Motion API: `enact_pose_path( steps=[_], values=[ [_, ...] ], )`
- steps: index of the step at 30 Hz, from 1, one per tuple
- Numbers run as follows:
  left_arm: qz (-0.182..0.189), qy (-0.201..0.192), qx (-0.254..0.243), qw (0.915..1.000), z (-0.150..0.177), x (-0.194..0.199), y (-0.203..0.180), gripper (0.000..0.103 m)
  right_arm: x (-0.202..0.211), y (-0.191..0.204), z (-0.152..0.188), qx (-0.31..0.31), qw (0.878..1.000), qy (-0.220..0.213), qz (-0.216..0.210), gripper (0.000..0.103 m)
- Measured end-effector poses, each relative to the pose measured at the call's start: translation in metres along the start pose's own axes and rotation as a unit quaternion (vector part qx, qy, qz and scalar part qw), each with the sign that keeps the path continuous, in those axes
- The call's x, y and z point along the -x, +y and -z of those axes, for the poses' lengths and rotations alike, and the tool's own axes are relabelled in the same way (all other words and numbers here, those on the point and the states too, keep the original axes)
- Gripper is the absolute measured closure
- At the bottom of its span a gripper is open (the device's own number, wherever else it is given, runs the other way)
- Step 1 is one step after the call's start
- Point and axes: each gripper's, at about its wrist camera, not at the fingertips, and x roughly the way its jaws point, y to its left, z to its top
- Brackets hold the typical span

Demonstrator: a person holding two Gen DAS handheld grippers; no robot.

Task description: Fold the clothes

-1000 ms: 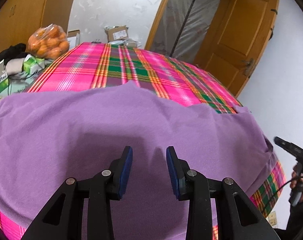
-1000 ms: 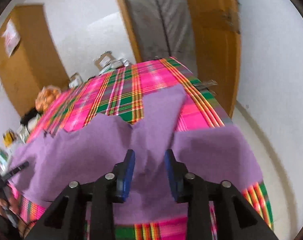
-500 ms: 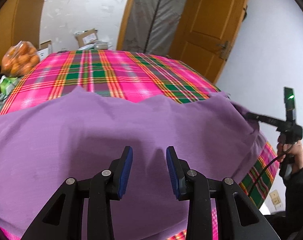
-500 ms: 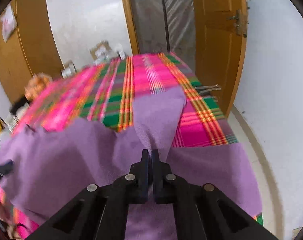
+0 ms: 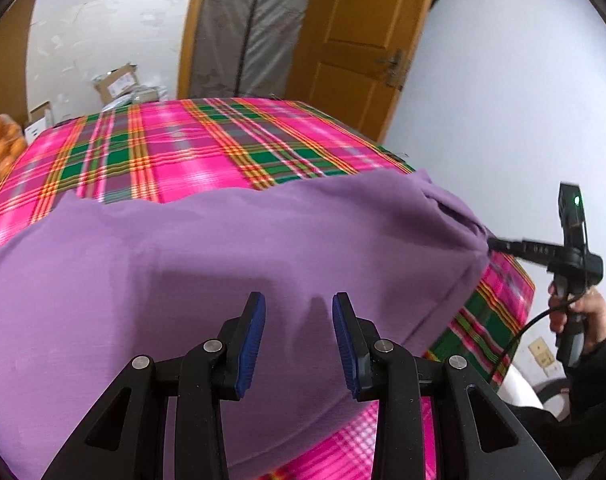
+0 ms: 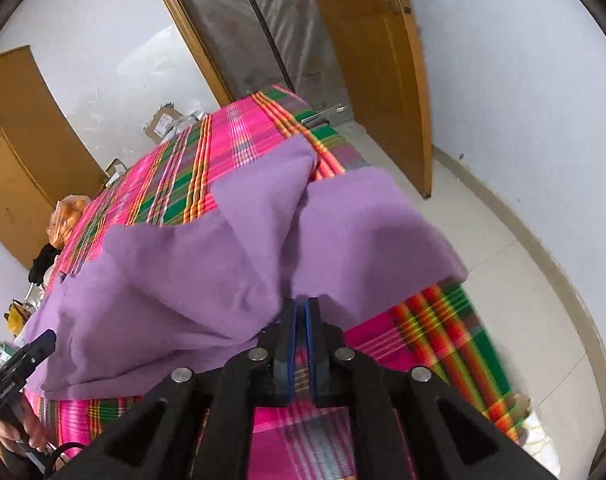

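Both grippers work over a purple garment (image 5: pixel 207 272) spread on a table covered with a pink and green plaid cloth (image 5: pixel 175 148). On the right gripper (image 6: pixel 301 312) the jaws stand nearly together, pinching a bunched fold at the garment's near edge; they have just been opening a little after clamping fully, yet the fabric sits between the blue pads (image 6: pixel 312 320) and is drawn up into a ridge that runs away from them. In the left wrist view the same gripper shows at the far right, held by a hand (image 5: pixel 579 316) in a dark sleeve, its tip gripping the garment's corner at the table edge. On the left gripper (image 5: pixel 299 316) the jaws stand about half apart above the flat middle of the garment, with nothing between them. Beyond the table are a wooden door (image 5: pixel 363 32), some cardboard boxes (image 5: pixel 117 84) and a bag of oranges (image 6: pixel 69 216).
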Motion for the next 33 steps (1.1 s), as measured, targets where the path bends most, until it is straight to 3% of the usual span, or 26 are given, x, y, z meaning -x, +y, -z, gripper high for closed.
enact_pose_path(
  steps=[3,7,14,16,18,24,28,31,33],
  values=[
    [0.006,0.005,-0.009,0.9999,-0.001,-0.005,-0.01,0.067,0.009,0.015,-0.009,0.051,0.998,-0.031,0.009,0.07],
    [0.016,0.013,-0.023,0.9995,-0.002,-0.015,-0.026,0.067,0.001,0.037,-0.02,0.12,0.992,-0.034,0.011,0.07],
    [0.032,0.034,-0.066,0.9967,-0.001,-0.03,-0.056,0.067,-0.037,0.058,-0.025,0.213,0.976,-0.001,0.046,0.07],
    [0.03,0.041,-0.08,0.9955,0.001,-0.033,-0.063,0.067,-0.041,0.052,-0.025,0.206,0.977,0.0,0.052,0.07],
    [0.027,0.047,-0.093,0.9942,0.003,-0.037,-0.07,0.067,-0.044,0.046,-0.025,0.2,0.978,0.001,0.059,0.098],
    [0.017,0.059,-0.125,0.9903,0.008,-0.047,-0.085,0.067,-0.018,-0.004,-0.024,0.088,0.995,-0.038,-0.014,0.098],
    [0.01,0.057,-0.135,0.9891,0.009,-0.049,-0.09,0.067,-0.016,-0.036,-0.016,0.019,0.999,-0.03,-0.038,0.098],
    [0.005,0.053,-0.141,0.9885,0.011,-0.05,-0.092,0.067,-0.022,-0.051,-0.009,-0.005,0.999,-0.014,-0.044,0.097],
    [0.006,0.051,-0.14,0.9888,0.011,-0.049,-0.091,0.067,-0.019,-0.048,-0.009,0.011,0.999,-0.019,-0.035,0.093]
  ],
)
